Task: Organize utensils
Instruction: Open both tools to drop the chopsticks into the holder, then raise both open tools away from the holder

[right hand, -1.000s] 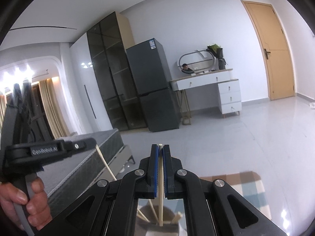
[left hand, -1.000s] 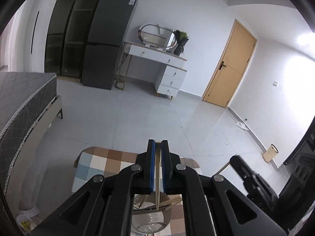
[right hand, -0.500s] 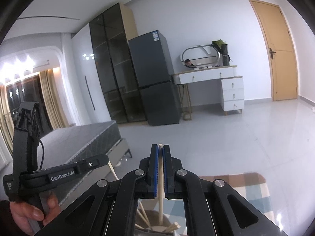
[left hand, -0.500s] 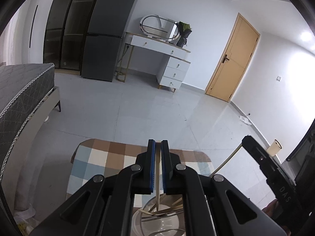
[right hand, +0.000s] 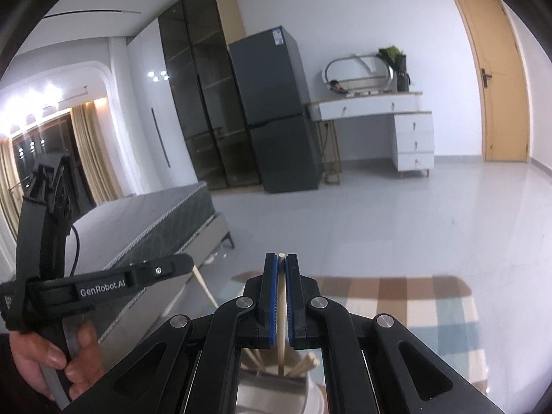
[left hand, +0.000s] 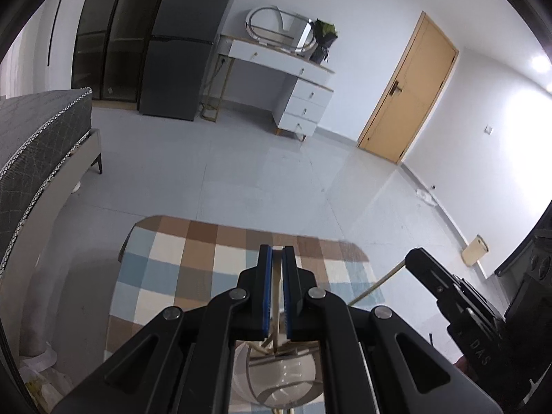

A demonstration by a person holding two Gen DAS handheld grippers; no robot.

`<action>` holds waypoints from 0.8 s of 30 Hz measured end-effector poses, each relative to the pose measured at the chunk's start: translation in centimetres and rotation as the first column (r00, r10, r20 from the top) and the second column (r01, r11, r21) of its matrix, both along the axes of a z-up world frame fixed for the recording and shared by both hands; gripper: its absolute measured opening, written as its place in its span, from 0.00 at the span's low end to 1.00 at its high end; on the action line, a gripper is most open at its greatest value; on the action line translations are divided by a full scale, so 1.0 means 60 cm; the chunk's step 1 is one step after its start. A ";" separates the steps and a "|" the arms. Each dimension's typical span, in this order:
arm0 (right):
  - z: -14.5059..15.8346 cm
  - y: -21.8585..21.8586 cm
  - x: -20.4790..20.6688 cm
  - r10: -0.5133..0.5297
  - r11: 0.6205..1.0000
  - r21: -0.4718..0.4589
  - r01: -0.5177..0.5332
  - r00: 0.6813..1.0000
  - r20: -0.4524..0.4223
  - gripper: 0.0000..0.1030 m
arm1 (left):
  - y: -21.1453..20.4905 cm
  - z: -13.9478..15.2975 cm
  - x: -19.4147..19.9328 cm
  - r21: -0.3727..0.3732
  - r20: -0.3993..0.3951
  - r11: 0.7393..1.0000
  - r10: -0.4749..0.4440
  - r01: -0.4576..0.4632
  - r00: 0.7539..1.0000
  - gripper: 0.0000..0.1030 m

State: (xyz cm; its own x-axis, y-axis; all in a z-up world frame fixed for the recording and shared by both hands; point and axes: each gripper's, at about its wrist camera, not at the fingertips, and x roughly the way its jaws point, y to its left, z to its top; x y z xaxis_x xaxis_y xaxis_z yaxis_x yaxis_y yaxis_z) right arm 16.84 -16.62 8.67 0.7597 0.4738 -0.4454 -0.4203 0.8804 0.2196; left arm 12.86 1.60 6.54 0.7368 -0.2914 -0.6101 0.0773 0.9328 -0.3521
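Low in both frames, each gripper clamps one pale wooden chopstick running lengthwise between its blue pads: the left gripper (left hand: pixel 277 252) on the left chopstick (left hand: pixel 275 314), the right gripper (right hand: pixel 281 258) on the right chopstick (right hand: pixel 281 314). Lower ends reach what looks like a round holder (right hand: pixel 276 384) with more sticks. At left, "GenRobot.AI" is readable.
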 end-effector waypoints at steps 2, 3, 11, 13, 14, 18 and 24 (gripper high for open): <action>-0.007 -0.001 -0.003 -0.001 1.000 -0.007 0.001 1.000 -0.014 0.04 | -0.005 -0.001 -0.004 0.000 -0.007 1.000 -0.011 0.011 1.000 0.01; -0.010 -0.002 -0.005 0.000 1.000 -0.009 0.000 1.000 -0.020 0.04 | -0.006 -0.003 -0.005 0.003 -0.011 1.000 -0.014 0.014 1.000 0.01; -0.005 -0.020 -0.024 -0.011 1.000 -0.027 0.009 0.998 -0.056 0.09 | -0.003 0.015 -0.023 -0.001 -0.046 1.000 -0.011 0.011 0.999 0.27; 0.002 -0.029 -0.033 -0.027 0.999 -0.024 0.025 0.998 -0.050 0.14 | -0.001 0.024 -0.033 0.010 -0.031 1.000 -0.001 0.001 1.000 0.48; 0.006 -0.033 -0.040 -0.039 0.999 -0.021 0.038 0.998 -0.045 0.21 | -0.002 0.034 -0.043 0.032 -0.024 0.999 0.017 -0.016 1.000 0.52; 0.019 -0.053 -0.065 -0.081 0.997 -0.015 0.080 0.996 -0.049 0.45 | -0.003 0.054 -0.068 0.082 -0.007 0.995 0.055 -0.054 0.998 0.60; 0.042 -0.070 -0.123 -0.094 0.996 0.000 0.094 0.996 -0.006 0.60 | -0.009 0.071 -0.126 0.122 0.077 0.986 0.103 -0.112 0.992 0.75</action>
State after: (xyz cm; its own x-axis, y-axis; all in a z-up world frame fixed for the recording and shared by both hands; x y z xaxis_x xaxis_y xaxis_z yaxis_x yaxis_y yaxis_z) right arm 9.47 -20.84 11.20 0.7980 0.4004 -0.4504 -0.3342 0.9159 0.2221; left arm 5.28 1.05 10.81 0.8020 -0.1328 -0.5823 -0.0051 0.9734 -0.2290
